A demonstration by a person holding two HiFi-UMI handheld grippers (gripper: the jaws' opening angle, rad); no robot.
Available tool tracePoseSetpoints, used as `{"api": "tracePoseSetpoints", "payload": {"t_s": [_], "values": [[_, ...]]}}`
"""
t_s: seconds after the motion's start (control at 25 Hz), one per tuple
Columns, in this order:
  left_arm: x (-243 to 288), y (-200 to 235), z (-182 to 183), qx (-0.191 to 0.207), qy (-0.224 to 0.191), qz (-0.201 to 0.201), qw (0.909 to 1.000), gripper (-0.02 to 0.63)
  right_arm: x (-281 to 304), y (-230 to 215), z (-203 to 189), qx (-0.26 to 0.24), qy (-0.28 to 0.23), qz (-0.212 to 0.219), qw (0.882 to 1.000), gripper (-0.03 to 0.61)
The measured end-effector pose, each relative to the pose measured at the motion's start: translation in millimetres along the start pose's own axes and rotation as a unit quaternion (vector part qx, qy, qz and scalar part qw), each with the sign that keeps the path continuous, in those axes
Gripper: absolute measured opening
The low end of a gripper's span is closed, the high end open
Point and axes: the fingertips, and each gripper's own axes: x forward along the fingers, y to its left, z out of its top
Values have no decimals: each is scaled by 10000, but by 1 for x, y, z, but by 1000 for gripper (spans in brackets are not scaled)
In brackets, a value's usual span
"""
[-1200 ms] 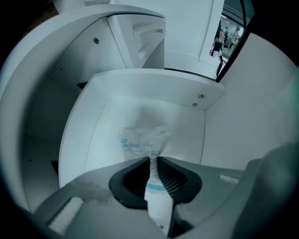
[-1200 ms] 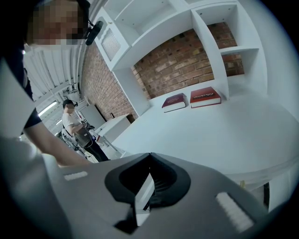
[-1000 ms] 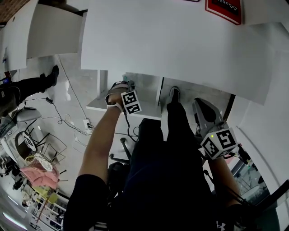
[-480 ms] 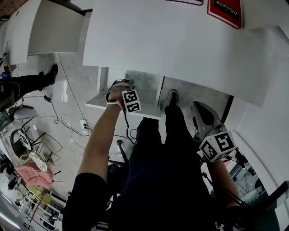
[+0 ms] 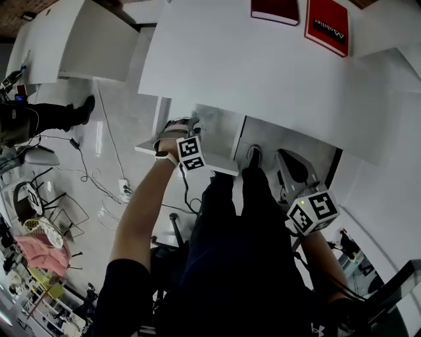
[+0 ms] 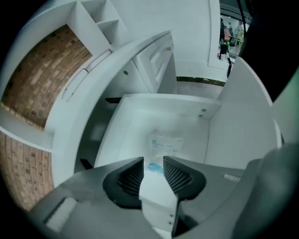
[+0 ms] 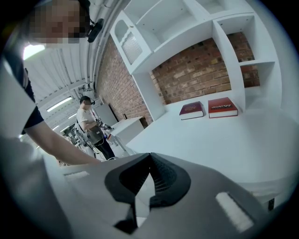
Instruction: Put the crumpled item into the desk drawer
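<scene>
The crumpled item [image 6: 164, 144], a clear packet with blue print, lies on the floor of the open white desk drawer [image 6: 140, 116], loose and just beyond my left gripper [image 6: 153, 175]. Its jaws are opening, and the pads [image 6: 133, 176] press on nothing. In the head view the left gripper [image 5: 191, 124] reaches into the drawer [image 5: 150, 147] under the white desk top [image 5: 263, 72]. My right gripper [image 7: 148, 161] is shut and empty. It hangs lower right in the head view [image 5: 284, 160], beside the person's dark trouser leg.
Two red books [image 5: 275, 10] [image 5: 329, 26] lie at the back of the desk, also seen from the right gripper [image 7: 191, 110]. White shelves stand against a brick wall [image 7: 196, 74]. Another person [image 7: 88, 126] stands far off. Cables [image 5: 99, 178] lie on the floor at left.
The head view has tilted toward the desk, so both red books show now. My left gripper stays at the drawer. The right gripper has barely shifted.
</scene>
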Motion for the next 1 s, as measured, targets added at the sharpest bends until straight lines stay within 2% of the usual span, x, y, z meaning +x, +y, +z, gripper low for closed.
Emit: {"api": "tracePoseSetpoints", "payload": {"t_s": [0.12, 0.28, 0.44, 0.56, 0.68, 0.84, 0.92, 1.0], "values": [[-33, 16, 9, -245, -289, 414, 9984, 140, -1, 11, 9, -161, -113, 130, 9997, 3], [-92, 44, 21, -537, -731, 1049, 9903, 140, -2, 27, 23, -381, -236, 314, 9985, 3], [-153, 62, 28, -811, -1057, 1613, 9779, 140, -2, 46, 35, -572, -338, 519, 9964, 3], [-202, 73, 31, -1128, -1305, 2005, 9644, 140, -1, 62, 47, -765, -442, 694, 9937, 3], [-254, 84, 37, -1564, -1627, 2379, 9447, 140, -1, 75, 62, -954, -555, 838, 9904, 3], [-318, 95, 52, -2176, -2123, 2748, 9122, 140, -5, 84, 80, -1101, -679, 961, 9869, 2], [-347, 99, 59, -2536, -2406, 2898, 8909, 140, -7, 90, 87, -1166, -751, 1019, 9851, 2], [-377, 102, 64, -2963, -2697, 3015, 8652, 140, -11, 98, 92, -1247, -839, 1069, 9828, 2]]}}
